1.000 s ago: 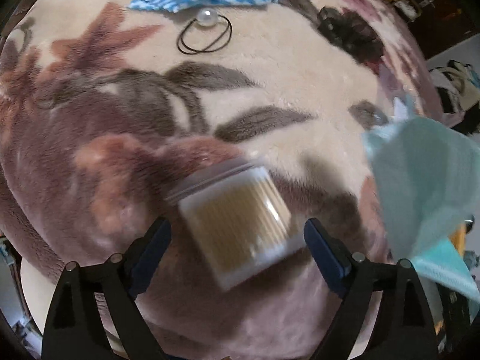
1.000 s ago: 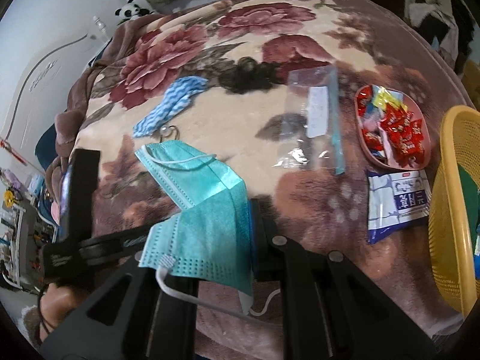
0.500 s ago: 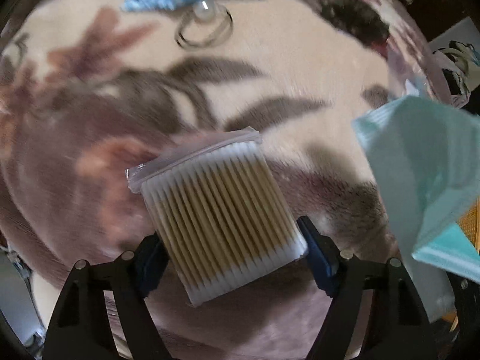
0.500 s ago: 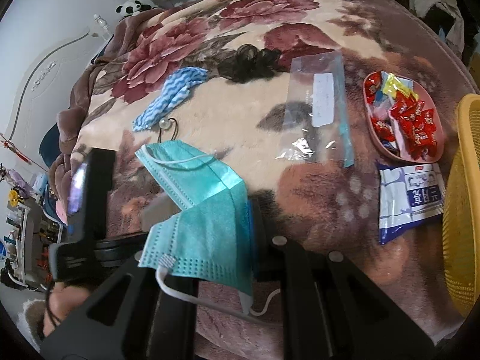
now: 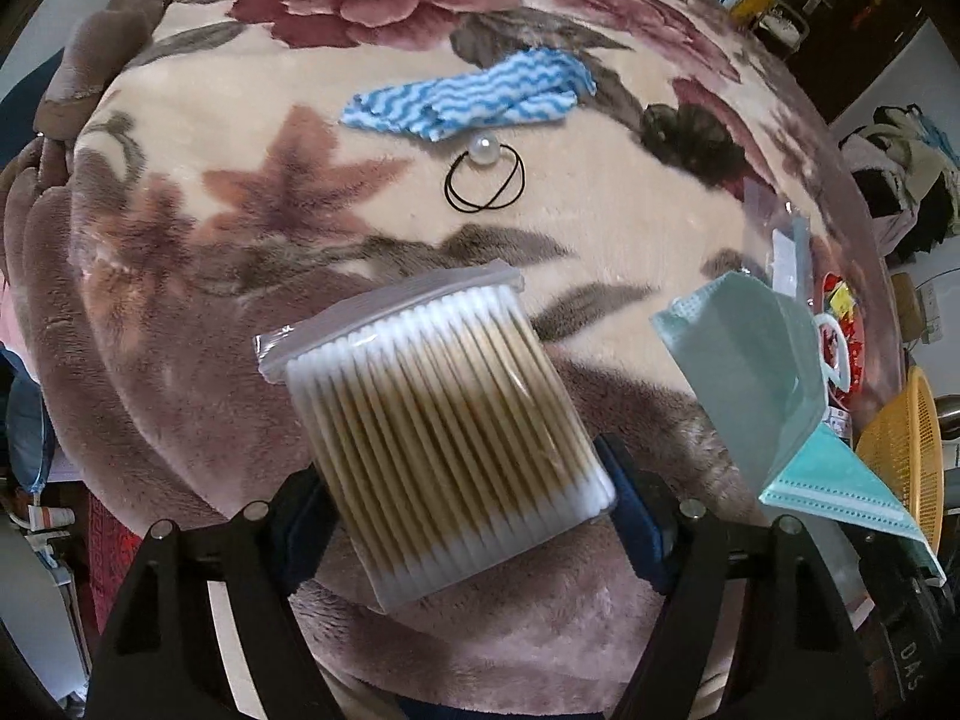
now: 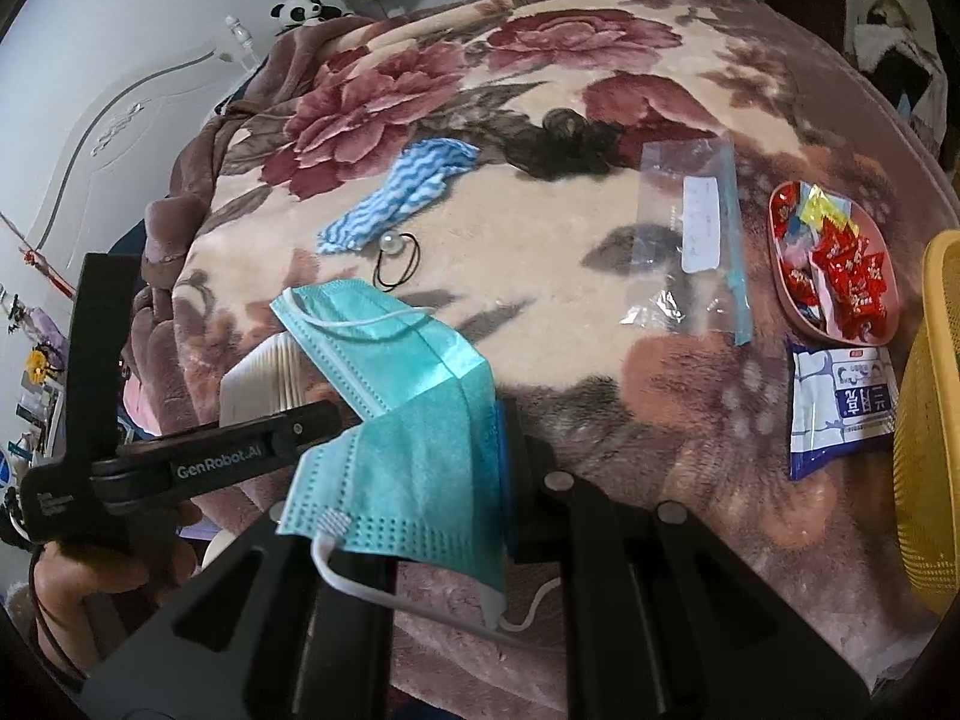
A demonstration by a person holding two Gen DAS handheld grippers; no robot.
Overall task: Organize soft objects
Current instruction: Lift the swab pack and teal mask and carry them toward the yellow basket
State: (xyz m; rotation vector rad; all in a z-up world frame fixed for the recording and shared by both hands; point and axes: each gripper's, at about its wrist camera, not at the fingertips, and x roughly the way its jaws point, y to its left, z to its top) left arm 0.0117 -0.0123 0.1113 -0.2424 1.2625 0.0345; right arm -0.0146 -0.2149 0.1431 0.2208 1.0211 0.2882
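Note:
My left gripper (image 5: 459,498) is shut on a clear pack of cotton swabs (image 5: 444,426), lifted off the floral blanket (image 5: 210,228) and tilted. In the right wrist view the same pack (image 6: 264,384) peeks out behind a teal face mask (image 6: 414,420). My right gripper (image 6: 420,468) is shut on that mask, which drapes over its fingers with the ear loop hanging down. The mask (image 5: 774,384) also hangs at the right of the left wrist view. A blue-and-white wavy cloth (image 5: 474,99) and a black hair tie with a pearl (image 5: 485,177) lie further back on the blanket.
A clear zip bag (image 6: 690,240), a pink dish of wrapped candies (image 6: 831,264) and a blue-white wipes packet (image 6: 840,402) lie to the right. A yellow mesh basket (image 6: 930,420) stands at the right edge. A dark hairpiece (image 6: 564,144) lies further back.
The left gripper closed on the cotton swab pack and lifted it off the blanket; more of the bed is now in its view. The right gripper still holds the mask and shifted slightly.

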